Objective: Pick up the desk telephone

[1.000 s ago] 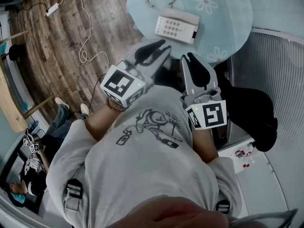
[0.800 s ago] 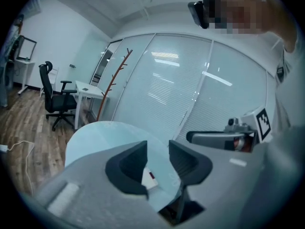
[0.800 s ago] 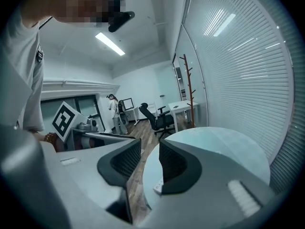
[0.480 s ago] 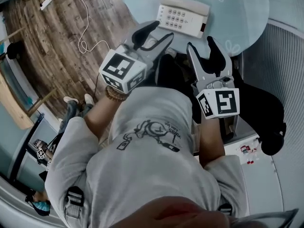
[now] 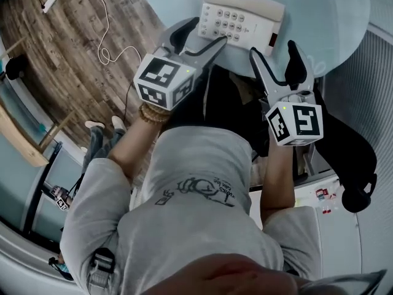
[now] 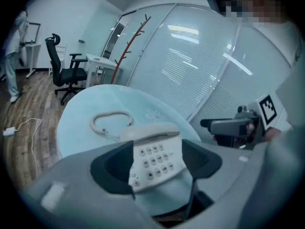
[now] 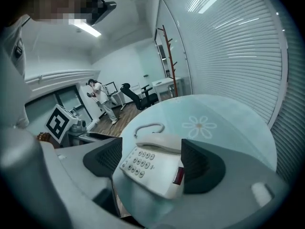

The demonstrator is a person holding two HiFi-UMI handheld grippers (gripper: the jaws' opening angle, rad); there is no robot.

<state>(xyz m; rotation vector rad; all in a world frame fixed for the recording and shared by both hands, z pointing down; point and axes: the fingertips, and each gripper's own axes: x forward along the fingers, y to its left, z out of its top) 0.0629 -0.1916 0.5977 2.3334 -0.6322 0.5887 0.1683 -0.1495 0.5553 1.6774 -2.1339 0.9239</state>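
Opening and both empty, left claw point(image 5: 206, 32) and right claw point(image 5: 273, 51) now sit nearer the white push-button desk telephone point(image 5: 242, 20) on the pale-blue round tabletop point(image 5: 328, 17).

The cream plastic desk telephone point(image 5: 241, 18) lies on the round pale-blue table point(image 5: 331, 17), close to its near edge. Its coiled handset cord point(image 6: 110, 116) lies behind it on the tabletop, and a printed daisy point(image 7: 199, 124) lies farther right. The left gripper point(image 5: 210, 31) hangs before the telephone's left end and the right gripper point(image 5: 273, 51) before its right end. Both pairs of jaws are opening, with the telephone ahead of them, not between. The wooden plank floor point(image 5: 73, 60) spreads left of the table.
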